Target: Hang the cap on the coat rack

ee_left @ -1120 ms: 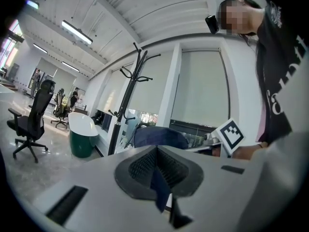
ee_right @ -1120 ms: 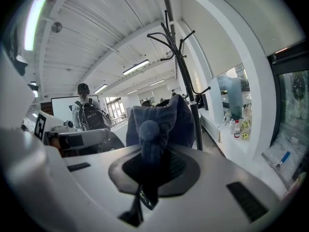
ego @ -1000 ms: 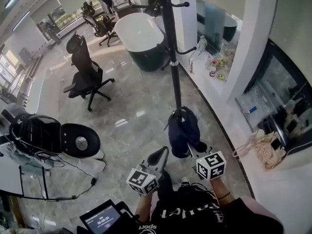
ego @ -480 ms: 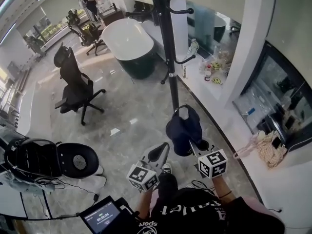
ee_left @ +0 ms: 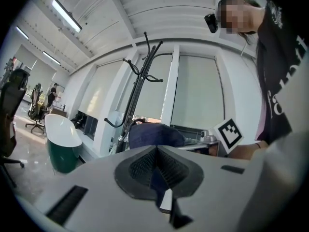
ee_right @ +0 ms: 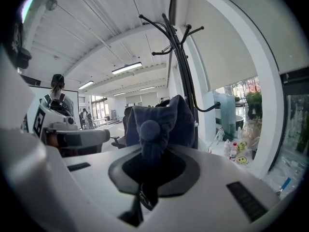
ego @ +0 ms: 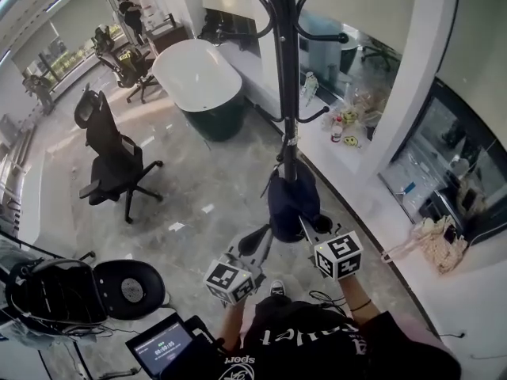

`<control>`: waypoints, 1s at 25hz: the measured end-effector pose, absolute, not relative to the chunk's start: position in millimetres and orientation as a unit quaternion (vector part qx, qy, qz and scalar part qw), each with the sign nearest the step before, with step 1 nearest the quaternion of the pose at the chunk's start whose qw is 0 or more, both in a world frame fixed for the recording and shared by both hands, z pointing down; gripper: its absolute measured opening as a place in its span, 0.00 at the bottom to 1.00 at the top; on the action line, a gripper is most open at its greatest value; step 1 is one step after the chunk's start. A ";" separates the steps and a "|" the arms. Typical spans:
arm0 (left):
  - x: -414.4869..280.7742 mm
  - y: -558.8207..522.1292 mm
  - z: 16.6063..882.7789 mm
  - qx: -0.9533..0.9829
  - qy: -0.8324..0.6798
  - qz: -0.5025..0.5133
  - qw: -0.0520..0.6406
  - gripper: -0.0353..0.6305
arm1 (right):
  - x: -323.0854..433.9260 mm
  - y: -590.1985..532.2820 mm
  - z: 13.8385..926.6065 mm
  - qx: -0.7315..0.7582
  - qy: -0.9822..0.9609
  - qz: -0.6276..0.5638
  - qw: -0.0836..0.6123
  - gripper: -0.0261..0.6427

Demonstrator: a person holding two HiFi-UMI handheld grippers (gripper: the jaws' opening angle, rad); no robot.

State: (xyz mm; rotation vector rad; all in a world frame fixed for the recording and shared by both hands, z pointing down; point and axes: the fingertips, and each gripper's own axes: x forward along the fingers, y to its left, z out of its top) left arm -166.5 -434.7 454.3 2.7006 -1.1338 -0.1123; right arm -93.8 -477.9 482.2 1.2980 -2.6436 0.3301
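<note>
The dark blue cap (ego: 291,200) hangs from my right gripper (ego: 307,228), which is shut on its crown by the top button (ee_right: 149,129). The cap is right in front of the black coat rack's pole (ego: 283,70), just under a lower hook (ego: 317,117); whether they touch I cannot tell. In the right gripper view the rack (ee_right: 181,57) rises behind the cap (ee_right: 159,120), hooks branching at its top. My left gripper (ego: 260,240) is shut and holds nothing, its tip just left of the cap. In the left gripper view the cap (ee_left: 154,135) and the rack (ee_left: 140,91) lie beyond the jaws.
A white and dark green bathtub (ego: 198,77) stands behind the rack. A black office chair (ego: 107,153) is to the left, an open black case (ego: 71,291) at the lower left. A white ledge (ego: 356,180) with bottles (ego: 338,129) runs along the right.
Both grippers have moved forward and up toward the rack. The cap, still held by my right gripper, now sits against the pole below the lower hook.
</note>
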 end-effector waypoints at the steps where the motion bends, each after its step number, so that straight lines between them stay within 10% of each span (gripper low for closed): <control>1: -168.4 -439.4 455.5 0.918 -0.381 -0.037 0.107 0.06 | -97.1 -486.2 481.0 0.439 -0.888 0.107 0.089 0.09; 25: -150.3 -473.6 460.7 0.939 -0.313 -0.046 0.131 0.06 | -74.1 -589.5 573.0 0.532 -0.808 0.172 0.186 0.21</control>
